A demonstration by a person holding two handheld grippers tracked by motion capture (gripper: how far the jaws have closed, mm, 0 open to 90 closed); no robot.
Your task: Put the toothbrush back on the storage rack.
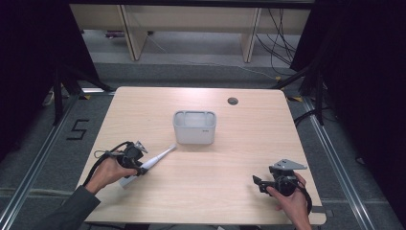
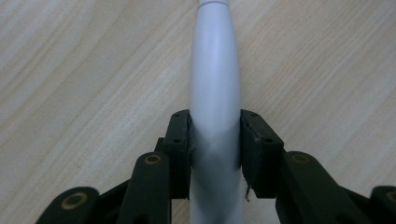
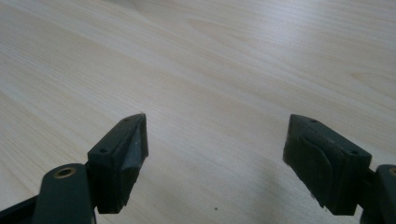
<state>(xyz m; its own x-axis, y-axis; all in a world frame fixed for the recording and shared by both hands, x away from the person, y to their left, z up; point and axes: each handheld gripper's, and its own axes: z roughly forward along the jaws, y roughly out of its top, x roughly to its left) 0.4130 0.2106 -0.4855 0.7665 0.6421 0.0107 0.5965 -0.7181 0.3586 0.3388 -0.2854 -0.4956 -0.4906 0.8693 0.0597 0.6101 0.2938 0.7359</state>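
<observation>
In the lower right of the high view, a hand holds the right claw [image 1: 257, 182] low over the pale wood-grain table [image 1: 230, 158]. The right gripper view shows its two black wedge-shaped jaws set wide apart, bare laminate between them, and brass-coloured rivets in the arms behind.

In the lower left, the other hand, in a grey sleeve, holds the left claw [image 1: 142, 169]. It is clamped on a smooth, white, rounded handle that looks like an electric toothbrush [image 1: 155, 158], lying slantwise on the table. In the left gripper view the matte black pads [image 2: 180, 140] press both sides of the glossy tapering body [image 2: 215, 93], which narrows toward the top of the frame.

Past the brush's thin tip, near the middle of the table, stands a grey plastic bin [image 1: 194, 127], rectangular with rounded corners and open on top. Farther back, toward the upper right of the tabletop, is a small round cable hole [image 1: 232, 101].
</observation>
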